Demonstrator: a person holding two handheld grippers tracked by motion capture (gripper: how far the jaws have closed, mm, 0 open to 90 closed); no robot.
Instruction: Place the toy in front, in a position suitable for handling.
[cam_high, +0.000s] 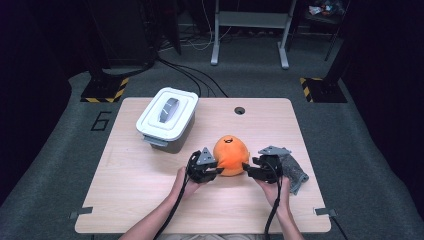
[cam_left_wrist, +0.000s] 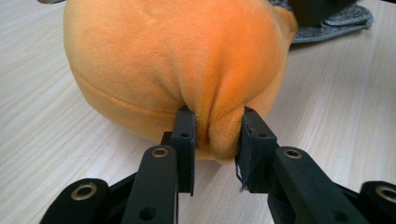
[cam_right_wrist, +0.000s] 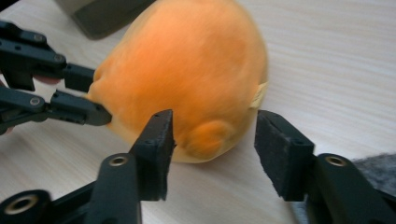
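Overhead, high view: orange plush toy (cam_high: 231, 155) sits on desk (cam_high: 140, 185), just right of centre. Left gripper (cam_high: 218, 171) at toy's 8 o'clock, right gripper (cam_high: 246, 169) at its 4 o'clock. White lidded box (cam_high: 166, 119) at toy's 10 o'clock, grey cloth (cam_high: 295, 171) at 3 o'clock behind right gripper.

Left gripper view: jaws pinch fold of orange plush toy (cam_left_wrist: 187, 65).

Right gripper view: jaws parted, pads clear of orange plush toy (cam_right_wrist: 196, 79); small nub between them. Left gripper (cam_right_wrist: 100, 95) at 9 o'clock, gripping toy.
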